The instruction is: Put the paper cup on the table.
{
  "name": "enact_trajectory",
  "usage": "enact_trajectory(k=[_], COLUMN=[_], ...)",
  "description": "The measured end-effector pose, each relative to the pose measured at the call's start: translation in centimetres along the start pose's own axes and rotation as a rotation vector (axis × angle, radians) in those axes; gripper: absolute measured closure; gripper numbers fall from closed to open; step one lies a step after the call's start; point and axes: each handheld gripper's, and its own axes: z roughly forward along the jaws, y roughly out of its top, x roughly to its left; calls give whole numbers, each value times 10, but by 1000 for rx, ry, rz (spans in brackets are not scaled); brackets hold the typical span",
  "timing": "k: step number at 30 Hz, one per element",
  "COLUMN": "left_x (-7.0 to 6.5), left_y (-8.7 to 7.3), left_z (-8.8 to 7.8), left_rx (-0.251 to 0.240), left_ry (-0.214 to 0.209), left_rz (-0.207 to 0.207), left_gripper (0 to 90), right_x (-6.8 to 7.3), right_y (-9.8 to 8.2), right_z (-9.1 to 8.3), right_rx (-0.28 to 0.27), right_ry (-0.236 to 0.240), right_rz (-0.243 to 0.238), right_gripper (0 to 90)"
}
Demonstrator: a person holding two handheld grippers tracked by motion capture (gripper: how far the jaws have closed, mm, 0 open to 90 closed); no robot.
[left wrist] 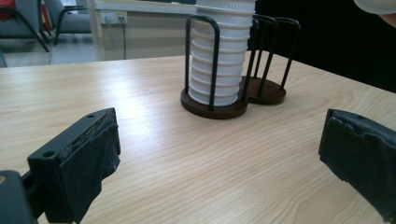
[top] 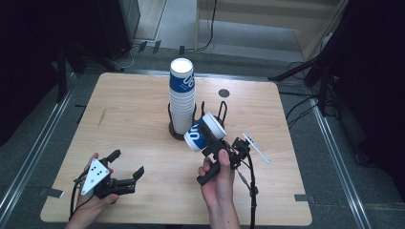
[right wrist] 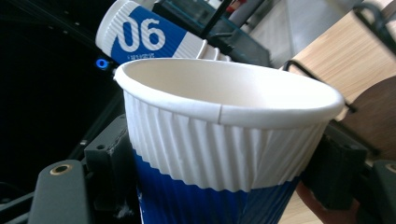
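A tall stack of blue and white paper cups [top: 182,90] stands in a black wire holder [top: 175,131] with a brown base at the table's middle. My right gripper [top: 206,138] is shut on a single blue and white paper cup [top: 204,130], held tilted just right of the stack and above the table. In the right gripper view the cup [right wrist: 224,140] sits between the jaws with its open rim up, and the stack [right wrist: 149,35] is behind it. My left gripper [top: 126,164] stands open and empty, low over the table at the front left. The left gripper view has the stack [left wrist: 217,65] ahead.
The holder's second bay [top: 220,114], right of the stack, is empty. A white pen-like stick [top: 256,148] lies on the table to the right of my right hand. A dark round hole [top: 223,93] sits behind the holder. The wooden table [top: 133,114] has bare room at the left.
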Motion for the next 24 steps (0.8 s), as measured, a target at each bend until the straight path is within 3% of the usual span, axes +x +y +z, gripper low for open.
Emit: enact_trajectory(k=[4, 6, 9, 15, 24], left_x=[5, 7, 12, 19, 31], left_y=[-4, -6, -8, -11, -15], left_z=[-5, -7, -11, -20, -34], left_rx=[14, 21, 29, 39, 53], left_ry=[13, 17, 26, 42, 72], left_rz=[8, 9, 8, 13, 15], left_gripper=[0, 0, 0, 0, 0], right_x=[2, 1, 0, -2, -6], right_y=[2, 3, 4, 6, 14], right_z=[-1, -2, -3, -4, -8], right_rx=[-5, -18, -24, -57, -110], right_ry=[-27, -56, -69, -134, -170], right_rz=[-61, -117, -138, -229, -318], right_gripper=[220, 219, 219, 219, 219])
